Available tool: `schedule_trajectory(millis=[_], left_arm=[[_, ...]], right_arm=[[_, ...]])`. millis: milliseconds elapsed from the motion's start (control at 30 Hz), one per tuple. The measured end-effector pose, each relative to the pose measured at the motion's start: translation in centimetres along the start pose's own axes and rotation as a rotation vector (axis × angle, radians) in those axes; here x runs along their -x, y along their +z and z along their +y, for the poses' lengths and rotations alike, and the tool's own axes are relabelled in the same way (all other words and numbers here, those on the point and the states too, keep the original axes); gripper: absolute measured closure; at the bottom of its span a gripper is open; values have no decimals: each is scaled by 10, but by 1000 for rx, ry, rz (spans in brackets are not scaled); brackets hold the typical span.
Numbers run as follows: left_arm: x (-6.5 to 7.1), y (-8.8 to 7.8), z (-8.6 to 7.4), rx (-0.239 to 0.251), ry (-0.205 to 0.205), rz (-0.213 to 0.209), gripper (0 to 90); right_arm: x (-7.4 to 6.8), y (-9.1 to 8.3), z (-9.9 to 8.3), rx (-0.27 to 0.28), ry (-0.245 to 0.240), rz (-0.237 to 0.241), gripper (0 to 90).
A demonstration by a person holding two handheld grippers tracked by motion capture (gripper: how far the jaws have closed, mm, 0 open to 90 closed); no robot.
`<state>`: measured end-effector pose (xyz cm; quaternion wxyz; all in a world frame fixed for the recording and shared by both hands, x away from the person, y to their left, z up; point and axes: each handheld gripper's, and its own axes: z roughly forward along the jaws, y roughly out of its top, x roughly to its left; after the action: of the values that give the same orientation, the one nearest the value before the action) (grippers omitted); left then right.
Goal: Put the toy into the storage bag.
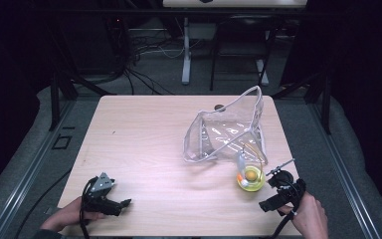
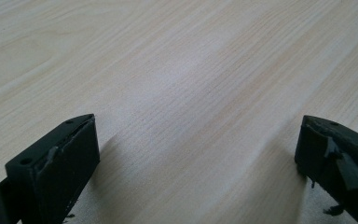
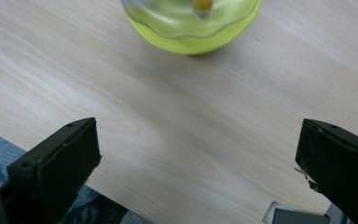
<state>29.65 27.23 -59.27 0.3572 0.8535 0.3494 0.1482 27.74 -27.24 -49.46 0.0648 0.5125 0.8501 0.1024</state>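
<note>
In the high view, a clear plastic zip pouch (image 1: 226, 132) stands slumped right of centre on the wooden table (image 1: 144, 139), its open mouth facing the lower right. Just below that mouth sits a small round yellow-green capsule toy (image 1: 251, 178) with a clear top, close enough that it looks set out for bagging. The right gripper (image 1: 278, 191) lies at the lower right of the frame, just beside the capsule and near the table's right edge, held low by the person's hand (image 1: 311, 216). The left gripper (image 1: 110, 199) rests at the lower left, well apart from both things, probably parked until the pouch needs steadying. The whole left half of the tabletop is bare, leaving ample room to swing in.

In the left gripper view, the two black jaws stand wide apart over bare wood grain (image 2: 182, 93), nothing between them.

In the right gripper view, the jaws are likewise spread wide, with the capsule toy (image 3: 191, 28) at the top centre of the frame, straight ahead and untouched. The table edge cuts across the lower left corner, so there is little room to draw back.
</note>
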Motion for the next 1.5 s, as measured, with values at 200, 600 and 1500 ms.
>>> schedule_trajectory(millis=[200, 600, 1500], left_arm=[[0, 0, 0, 0, 0, 0, 0], [0, 0, 0, 0, 0, 0, 0], [0, 0, 0, 0, -1, 0, 0]], right_arm=[[-4, -9, 10, 13, -19, 13, 0], [-4, -26, 30, 29, -55, 4, 0], [-10, -73, 85, 24, -177, -29, 223]])
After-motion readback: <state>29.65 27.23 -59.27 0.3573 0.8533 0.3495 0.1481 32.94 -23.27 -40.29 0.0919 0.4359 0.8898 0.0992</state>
